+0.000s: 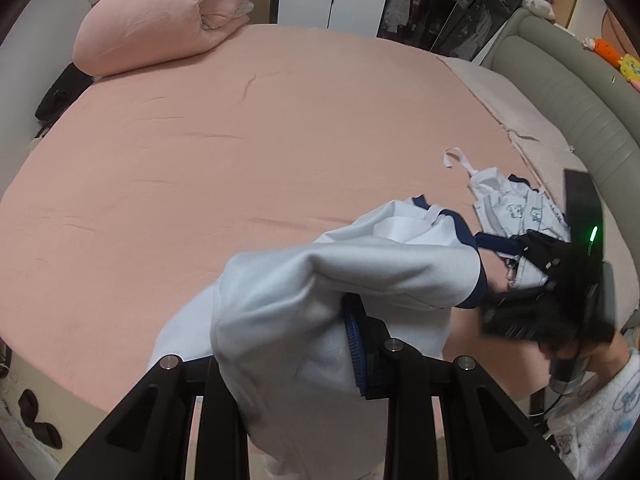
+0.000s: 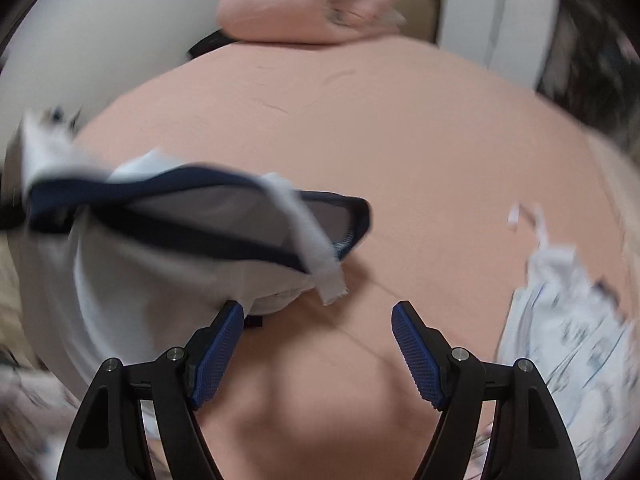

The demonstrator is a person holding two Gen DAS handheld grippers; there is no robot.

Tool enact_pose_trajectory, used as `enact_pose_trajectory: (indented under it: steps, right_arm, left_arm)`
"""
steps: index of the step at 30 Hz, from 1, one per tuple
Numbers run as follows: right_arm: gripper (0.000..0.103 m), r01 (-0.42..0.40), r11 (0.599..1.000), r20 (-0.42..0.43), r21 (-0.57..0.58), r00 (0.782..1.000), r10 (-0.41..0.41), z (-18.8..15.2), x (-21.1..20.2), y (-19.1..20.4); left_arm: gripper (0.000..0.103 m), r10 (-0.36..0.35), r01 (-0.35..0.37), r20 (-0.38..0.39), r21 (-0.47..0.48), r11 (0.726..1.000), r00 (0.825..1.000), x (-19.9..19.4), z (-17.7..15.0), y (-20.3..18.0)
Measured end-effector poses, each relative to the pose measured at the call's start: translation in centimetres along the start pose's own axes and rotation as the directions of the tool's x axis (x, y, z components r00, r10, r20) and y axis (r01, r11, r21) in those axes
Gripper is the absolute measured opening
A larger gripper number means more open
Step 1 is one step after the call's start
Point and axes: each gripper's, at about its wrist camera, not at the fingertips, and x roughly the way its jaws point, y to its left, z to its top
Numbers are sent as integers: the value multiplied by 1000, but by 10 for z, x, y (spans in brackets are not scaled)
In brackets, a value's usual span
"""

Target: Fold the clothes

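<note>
Pink bed sheet (image 1: 248,128) fills both views, lightly creased; rolled pink quilt (image 1: 168,16) sits at its far edge, grey padded headboard (image 1: 560,92) curving along the right side in the left wrist view.

Left gripper (image 1: 320,360) clenched on the white garment (image 1: 340,280); cloth bunched between the fingers and draped over them, hiding the left pad; right blue ribbed pad (image 1: 356,344) shows pressed against the fabric; garment is white with navy trim, lifted off the sheet on the near side of the bed, well away from the quilt; its open navy-edged end reaches toward the right gripper (image 1: 532,292).

Right gripper (image 2: 318,340), in its own view, stands released; blue pads well apart, only pink sheet between them; white garment (image 2: 168,264) hangs just beyond and left of the left pad (image 2: 218,354), its lower bulge close to that pad's tip; contact cannot be told, view is blurred; a frayed white strip and the navy band dangle ahead of the gap.

Second item, a printed white garment (image 1: 516,212), lies crumpled on the sheet near the headboard side, a white strap looped out toward the quilt; partly hidden behind the right gripper in the left wrist view.

Person's fleecy patterned sleeve (image 1: 600,412) shows behind the right gripper, at the near bed edge.
</note>
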Motion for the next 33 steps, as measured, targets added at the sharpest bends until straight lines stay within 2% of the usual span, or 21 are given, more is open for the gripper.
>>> enact_pose_trajectory:
  steps: [5,9,11,14,22,26,28,29,30,31,32,33]
  right_arm:
    - [77,-63,978,55,199,997,53,5,-13,-35]
    - [76,-65,947,42,313,998,54,10,-7,-53]
    - [76,-54,946,24,319,999,49,16,2,-54]
    - [76,-8,971,-29,240,999,15,26,14,-42]
    - [76,-51,990,-141,133,987,70,42,58,-22]
    - [76,-44,990,-142,133,988,63,40,71,-20]
    - [75,-47,985,-121,169,990,68,42,75,-24]
    - [69,-57,980,-115,193,990,80,38,76,-25]
    - [55,-68,974,-110,216,990,94,34,77,-27]
    - [48,-80,968,-104,239,989,108,29,78,-28]
    - [31,-92,961,-98,263,988,121,25,79,-29]
    - [22,-103,954,-98,283,986,136,20,80,-31]
  left_arm:
    - [24,6,-6,-6,0,1000,1000,1,0,1]
    - [24,9,-9,-11,0,1000,1000,1,0,2]
    - [24,11,-11,-14,0,1000,1000,1,0,2]
    - [24,14,-14,-18,0,1000,1000,2,0,2]
    - [24,34,-33,-28,7,999,999,2,-1,4]
    - [24,39,-39,-25,10,999,999,1,0,5]
    - [24,38,-38,-25,5,999,999,1,1,5]
    - [24,37,-37,-27,3,999,999,1,1,5]
    - [24,37,-36,-29,4,999,999,1,1,4]
    - [24,35,-35,-29,9,999,999,1,1,3]
    - [24,34,-34,-30,13,999,999,0,0,1]
    - [24,33,-33,-31,17,999,999,0,0,0]
